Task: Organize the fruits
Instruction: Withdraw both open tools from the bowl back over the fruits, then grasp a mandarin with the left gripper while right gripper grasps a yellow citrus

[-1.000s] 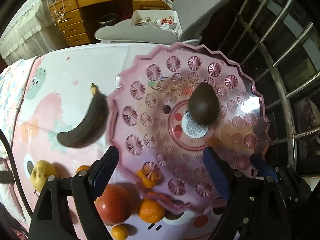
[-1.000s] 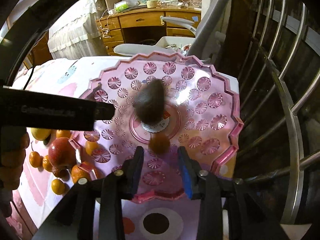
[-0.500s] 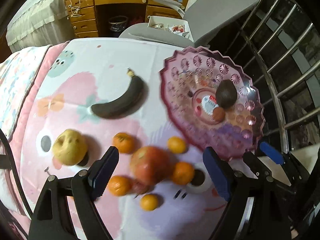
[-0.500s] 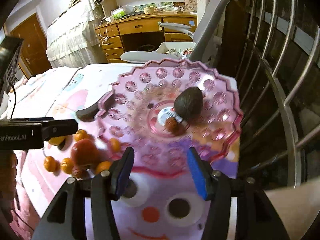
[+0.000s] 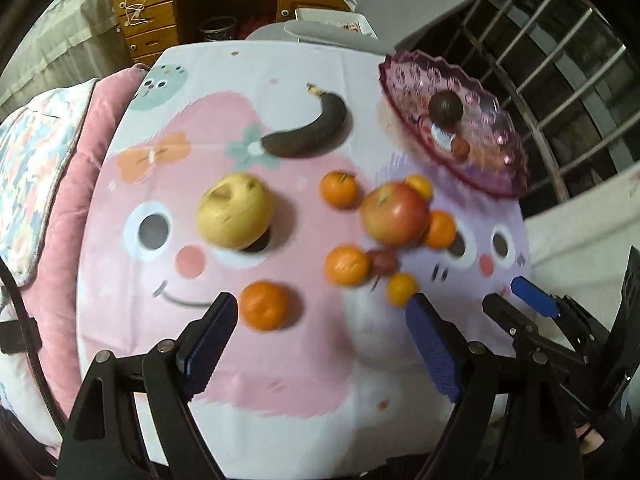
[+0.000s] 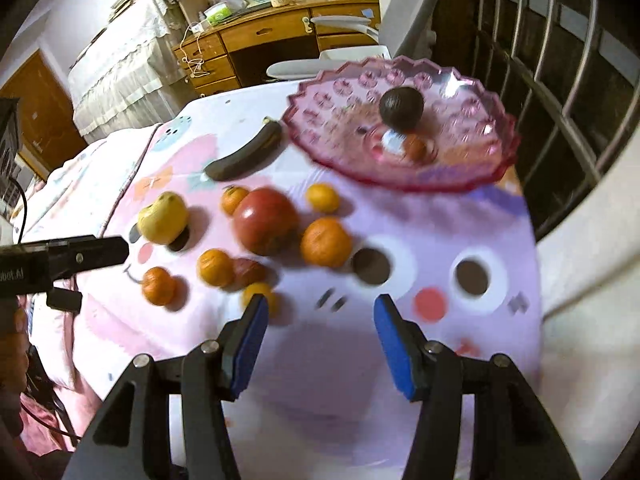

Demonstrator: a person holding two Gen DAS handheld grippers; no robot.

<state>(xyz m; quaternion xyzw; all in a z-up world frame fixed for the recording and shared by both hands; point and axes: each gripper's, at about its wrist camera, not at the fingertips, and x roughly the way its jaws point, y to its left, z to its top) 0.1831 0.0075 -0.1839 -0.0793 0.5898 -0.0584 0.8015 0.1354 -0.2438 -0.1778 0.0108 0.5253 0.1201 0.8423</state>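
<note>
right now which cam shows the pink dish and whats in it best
The right wrist view: the pink dish shows its whole rim, with the dark fruit and a small reddish one beside it. In the left wrist view the dish sits off to the right edge, foreshortened and blurrier.

From my left wrist view, the dish (image 5: 500, 148) sits at the upper right of the frame on the cloth (image 5: 304, 364); a dark round fruit (image 5: 446, 107) lies in it, a small fruit (image 5: 460, 148) just below that. The banana (image 5: 308, 130) lies left of the dish. Below it, the pear (image 5: 236, 210) is at centre left, the apple (image 5: 394, 214) at centre right, with mandarins around the apple. One mandarin (image 5: 264, 306) lies lowest, near my left fingers (image 5: 208, 338).
</note>
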